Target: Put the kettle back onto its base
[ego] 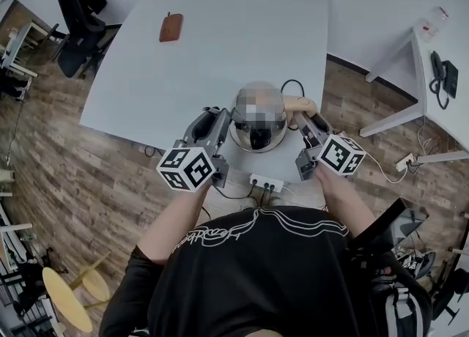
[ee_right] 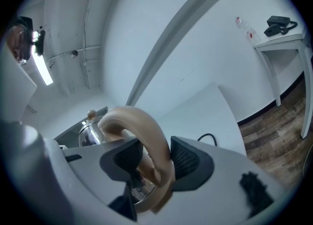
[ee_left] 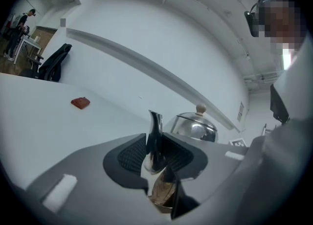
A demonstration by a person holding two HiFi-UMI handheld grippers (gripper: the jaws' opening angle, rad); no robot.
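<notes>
Spout in left gripper, hidden from head view.

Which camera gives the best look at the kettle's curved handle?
The right gripper view: the handle fills its middle, clamped between the fingers. The head view shows only a beige sliver from above. The left gripper view shows the spout and lid, no handle.
</notes>
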